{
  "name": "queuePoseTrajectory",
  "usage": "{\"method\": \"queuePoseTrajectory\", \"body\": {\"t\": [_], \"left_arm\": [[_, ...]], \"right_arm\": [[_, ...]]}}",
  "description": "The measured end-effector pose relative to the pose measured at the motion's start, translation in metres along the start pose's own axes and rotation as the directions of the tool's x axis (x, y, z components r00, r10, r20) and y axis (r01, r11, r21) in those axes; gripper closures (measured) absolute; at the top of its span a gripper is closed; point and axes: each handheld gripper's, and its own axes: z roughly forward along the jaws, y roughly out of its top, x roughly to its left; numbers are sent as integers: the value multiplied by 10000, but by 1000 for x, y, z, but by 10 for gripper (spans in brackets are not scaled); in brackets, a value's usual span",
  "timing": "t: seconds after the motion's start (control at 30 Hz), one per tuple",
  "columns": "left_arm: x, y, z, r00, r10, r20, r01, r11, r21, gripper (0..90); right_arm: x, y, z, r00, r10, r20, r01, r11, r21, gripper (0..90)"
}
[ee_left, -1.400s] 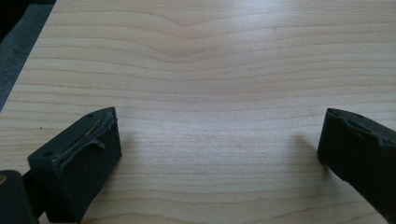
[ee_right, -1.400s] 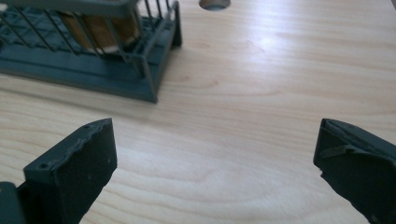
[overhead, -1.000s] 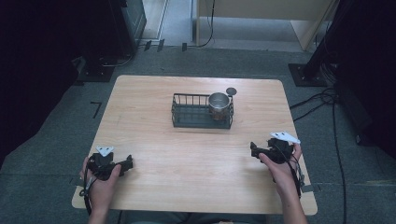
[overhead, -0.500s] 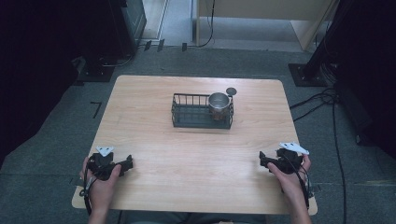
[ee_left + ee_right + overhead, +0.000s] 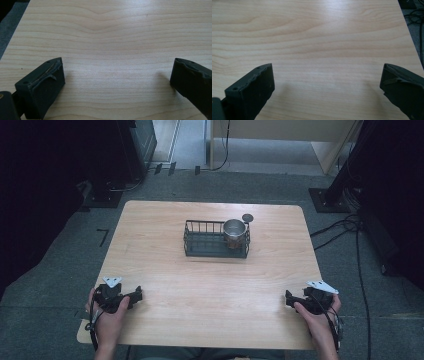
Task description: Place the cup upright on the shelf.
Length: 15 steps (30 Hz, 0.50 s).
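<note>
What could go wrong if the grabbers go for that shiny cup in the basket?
The metal cup stands at the right end of the wire basket, close to its bars, so a jaw might catch a bar and drag the basket. The cup looks smooth and could slip or tip. A small dark disc behind the basket might get knocked. Both the left gripper and the right gripper have far to reach.

No legible text or markings
</note>
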Motion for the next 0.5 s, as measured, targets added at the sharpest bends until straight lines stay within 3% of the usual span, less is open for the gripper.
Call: {"method": "queuePoseTrajectory", "body": {"t": [0.5], "left_arm": [[0, 0, 0, 10000, -7, 1, 7, 10000, -3, 0]], "right_arm": [[-7, -13, -3, 9998, -39, 215, 40, 10000, -30, 0]]}}
